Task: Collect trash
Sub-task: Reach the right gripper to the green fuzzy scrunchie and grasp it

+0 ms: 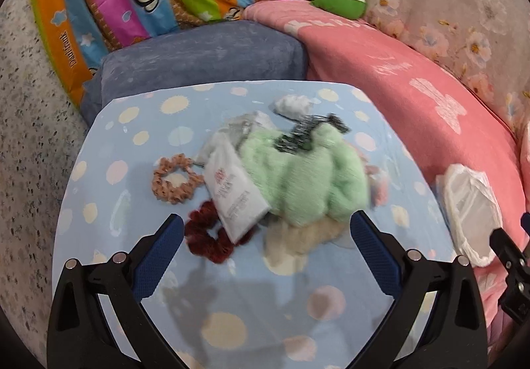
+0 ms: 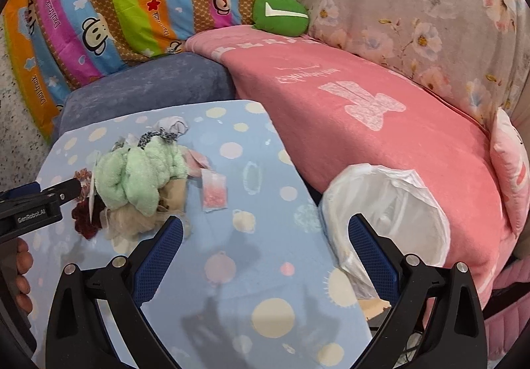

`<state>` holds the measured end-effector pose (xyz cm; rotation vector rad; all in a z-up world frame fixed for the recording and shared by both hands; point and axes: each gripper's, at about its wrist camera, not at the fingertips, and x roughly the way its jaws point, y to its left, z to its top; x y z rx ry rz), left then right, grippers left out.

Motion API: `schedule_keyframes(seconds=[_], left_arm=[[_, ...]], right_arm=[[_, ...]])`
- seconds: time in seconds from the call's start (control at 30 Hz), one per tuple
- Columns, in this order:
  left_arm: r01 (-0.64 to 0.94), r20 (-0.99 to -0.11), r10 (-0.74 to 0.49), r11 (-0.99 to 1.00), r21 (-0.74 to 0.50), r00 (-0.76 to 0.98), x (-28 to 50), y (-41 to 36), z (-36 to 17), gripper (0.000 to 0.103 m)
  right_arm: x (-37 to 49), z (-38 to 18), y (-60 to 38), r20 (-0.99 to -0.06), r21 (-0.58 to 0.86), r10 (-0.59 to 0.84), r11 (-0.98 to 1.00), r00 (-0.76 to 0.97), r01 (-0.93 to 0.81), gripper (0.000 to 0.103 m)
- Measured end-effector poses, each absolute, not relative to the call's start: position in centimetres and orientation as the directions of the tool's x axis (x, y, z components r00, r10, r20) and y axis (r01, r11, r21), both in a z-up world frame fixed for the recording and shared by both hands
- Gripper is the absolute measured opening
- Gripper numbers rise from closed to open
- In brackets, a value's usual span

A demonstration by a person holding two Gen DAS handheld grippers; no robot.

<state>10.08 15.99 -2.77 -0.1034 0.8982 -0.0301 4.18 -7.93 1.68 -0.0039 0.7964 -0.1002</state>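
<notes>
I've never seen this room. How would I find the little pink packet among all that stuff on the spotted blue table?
Start at the light blue table with pale dots, beside the pink blanket. A heap topped by a fluffy mint-green cloth sits on the table; look just right of it, towards the white bag-lined bin. The pink packet lies flat there: small, clear plastic, rectangular, with pink contents.
</notes>
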Motion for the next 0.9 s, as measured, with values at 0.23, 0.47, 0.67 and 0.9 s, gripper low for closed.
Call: schedule_keyframes(seconds=[0.23,0.47,0.67,0.9], left_arm=[[-0.072,-0.805,-0.162,0.967,-0.245,0.571,14.4,20.0,-4.9,0.088],[-0.090,-0.845,-0.260,0.937,-0.338,0.467,16.9,20.5,-8.0,0.058],[-0.065,-0.836,-0.323,0.919,-0.390,0.444,16.1,20.8,-9.0,0.033],[-0.057,-0.835,-0.316,0.923,-0.380,0.450,15.3,21.5,-9.2,0.012]], right_arm=[[8.2,-0.3,-3.8,-0.713,0.026,0.035,0.999,0.701,-0.023,0.091],[11.6,-3.2,-0.9,-0.758,0.102,0.140,0.990,0.637,-0.097,0.076],[13.2,-5.1,1.8,-0.773,0.102,0.189,0.979,0.606,-0.175,0.065],[14.3,-7.3,3.2,-0.805,0.153,0.238,0.968,0.544,-0.197,0.021]])
